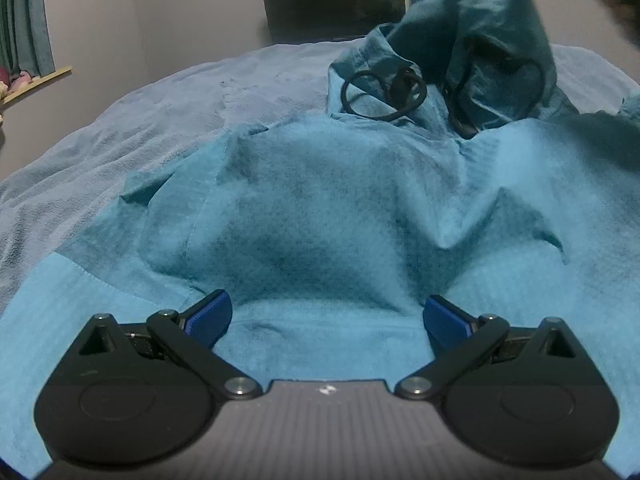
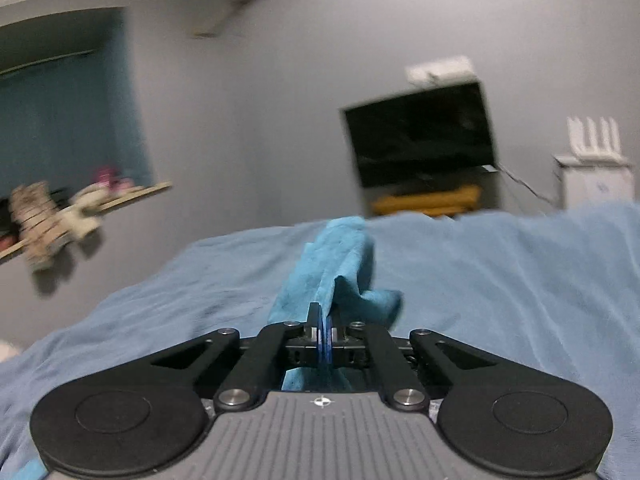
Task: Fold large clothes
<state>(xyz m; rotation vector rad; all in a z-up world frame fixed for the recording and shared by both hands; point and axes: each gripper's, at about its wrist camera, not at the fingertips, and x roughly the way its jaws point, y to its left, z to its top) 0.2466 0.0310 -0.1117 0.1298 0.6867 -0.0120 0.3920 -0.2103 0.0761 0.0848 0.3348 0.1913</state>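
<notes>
Step in hand, as judged: first fold of the teal hooded garment [image 1: 320,208], one part lifted and carried across while the body lies spread on the bed [image 1: 120,120].

Right tongs [image 2: 325,334]: pads pressed together on a bunch of the teal fabric, which stands up ahead of the tips and also hangs below them. View is motion-blurred. In the left wrist view a raised fold of the same cloth [image 1: 480,20] hangs at upper right, over the hood area; what holds it there is blurred, probably the right tongs.

Left tongs [image 1: 327,316]: spread wide, nothing between the blue pads [image 1: 210,316]; they sit low over the near edge of the garment, apparently just above or touching the fleece, cannot tell which.

Black drawcord loops [image 1: 384,94] lie loose on the hood.

Next move, judged: lay the lifted part flat across the body, with the left tongs pinning or gripping the near edge so the body does not drag.

Risks: creases in the middle of the body may get folded in; drawcord may be trapped under the fold.

Surroundings: dark screen [image 2: 420,140] beyond the bed, shelf with soft toys [image 2: 48,220] on the wall, curtain [image 1: 24,16]. None obstructs the fold.
</notes>
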